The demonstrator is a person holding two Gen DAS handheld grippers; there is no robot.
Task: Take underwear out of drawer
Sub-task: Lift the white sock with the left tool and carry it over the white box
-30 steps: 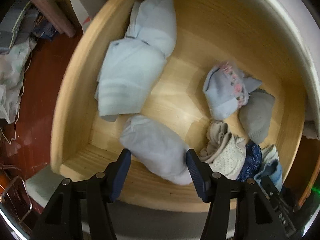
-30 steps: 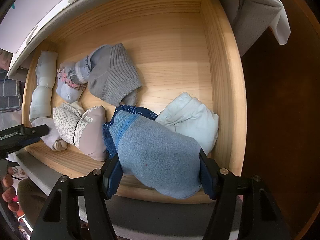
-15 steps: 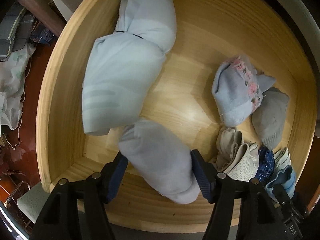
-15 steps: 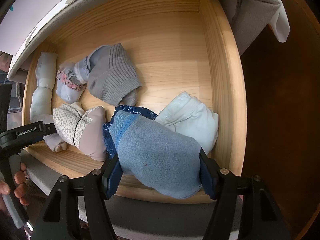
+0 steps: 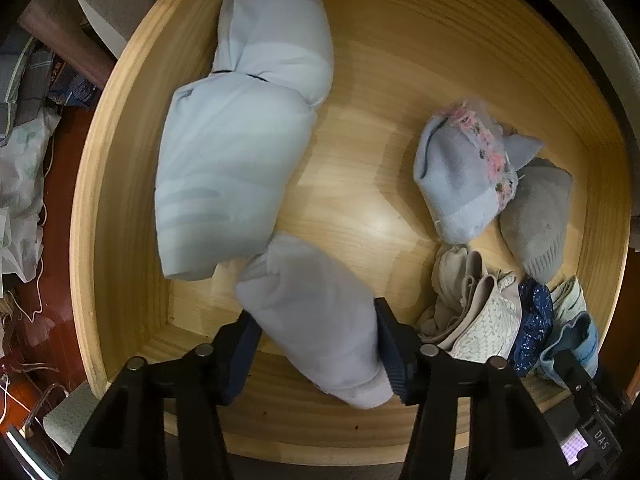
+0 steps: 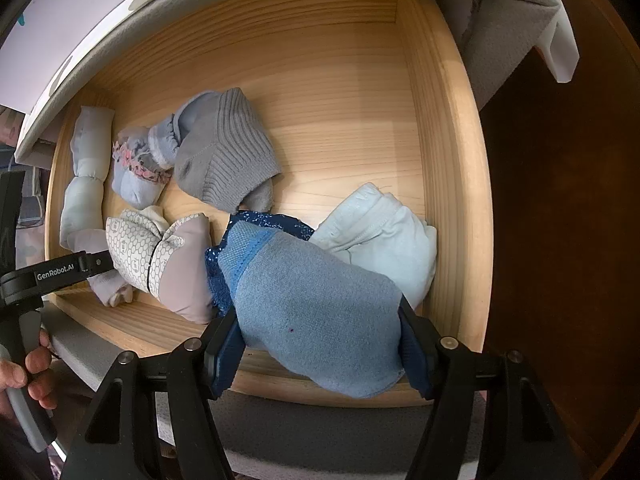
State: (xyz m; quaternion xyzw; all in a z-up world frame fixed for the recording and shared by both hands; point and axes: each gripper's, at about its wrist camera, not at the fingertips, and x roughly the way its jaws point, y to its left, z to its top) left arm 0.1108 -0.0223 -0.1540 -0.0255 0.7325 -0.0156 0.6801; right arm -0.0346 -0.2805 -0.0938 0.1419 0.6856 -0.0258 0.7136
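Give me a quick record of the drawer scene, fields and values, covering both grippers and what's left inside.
left gripper: jaws closing on a pale lilac roll
right gripper: shut on a blue roll
drawer: open, wooden
left in drawer: long pale blue bundle, grey sock, pink-trimmed piece, patterned beige roll, light blue fold

Rolled garments (image 6: 224, 168) lie in the drawer (image 6: 444, 168), most along its front wall.

Warm, even light from above; soft glare patch on the drawer floor (image 5: 380, 220). Heavy fisheye bending at the rims, dark vignetted corners. Sharp centre, slight blur low down.
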